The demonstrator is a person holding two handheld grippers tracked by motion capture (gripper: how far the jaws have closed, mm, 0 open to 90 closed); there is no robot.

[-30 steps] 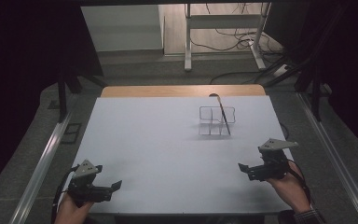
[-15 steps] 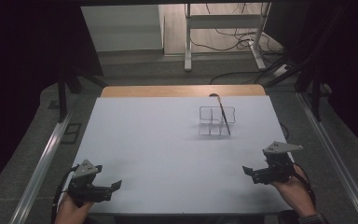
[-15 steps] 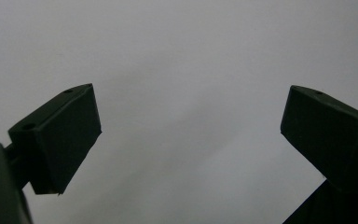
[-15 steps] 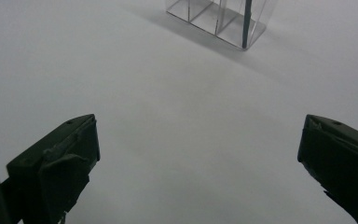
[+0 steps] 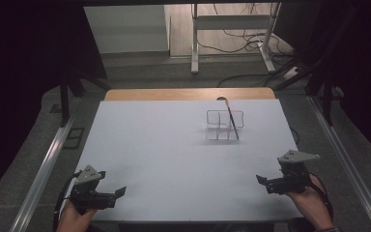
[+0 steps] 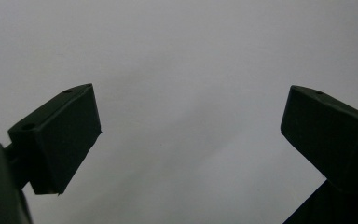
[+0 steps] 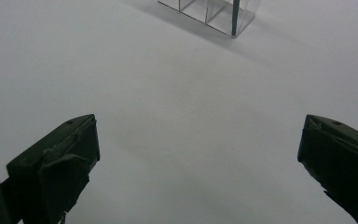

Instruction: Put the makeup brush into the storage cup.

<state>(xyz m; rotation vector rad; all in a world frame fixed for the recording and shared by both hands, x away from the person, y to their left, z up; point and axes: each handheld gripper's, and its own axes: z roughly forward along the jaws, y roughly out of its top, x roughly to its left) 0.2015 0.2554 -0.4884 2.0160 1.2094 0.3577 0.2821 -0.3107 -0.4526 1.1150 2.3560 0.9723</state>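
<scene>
At the near edge of the white tabletop (image 5: pixel 174 159) the left gripper (image 5: pixel 118 193) rests low in the person's left hand (image 5: pixel 72 217), its jaws pointing across the surface toward the other gripper. In the left gripper view those jaws stand wide apart with nothing between them — the gripper is released, and past its tips there is bare white surface. A black cable trails from its rear toward the front edge of the tabletop.

Well apart from it, at the opposite near corner, the right gripper (image 5: pixel 262 181) sits in the person's right hand (image 5: pixel 309 198), the grey three-cornered plate on top of it tilted slightly, its jaws pointing inward over the tabletop. In the right gripper view (image 7: pixel 198 154) the two black jaws are likewise spread wide and hold nothing, so this gripper is released too.

Farther ahead of the right gripper, and a little to its inner side, stands a clear compartment box (image 5: pixel 222 124) — a small transparent organiser split by thin walls into several cells. It is well apart from both grippers and much nearer the right one than the left. A dark, slim stick-like tool (image 5: pixel 232 121) leans in the box, its lower end in a near cell on the side toward the right gripper, its upper end tilting away toward the far edge. In the right gripper view the box (image 7: pixel 205 14) shows at the top, with the tool's lower part (image 7: pixel 235 18) standing in its end cell.

Beyond the box, a wooden strip (image 5: pixel 188 94) runs along the tabletop's far edge.
</scene>
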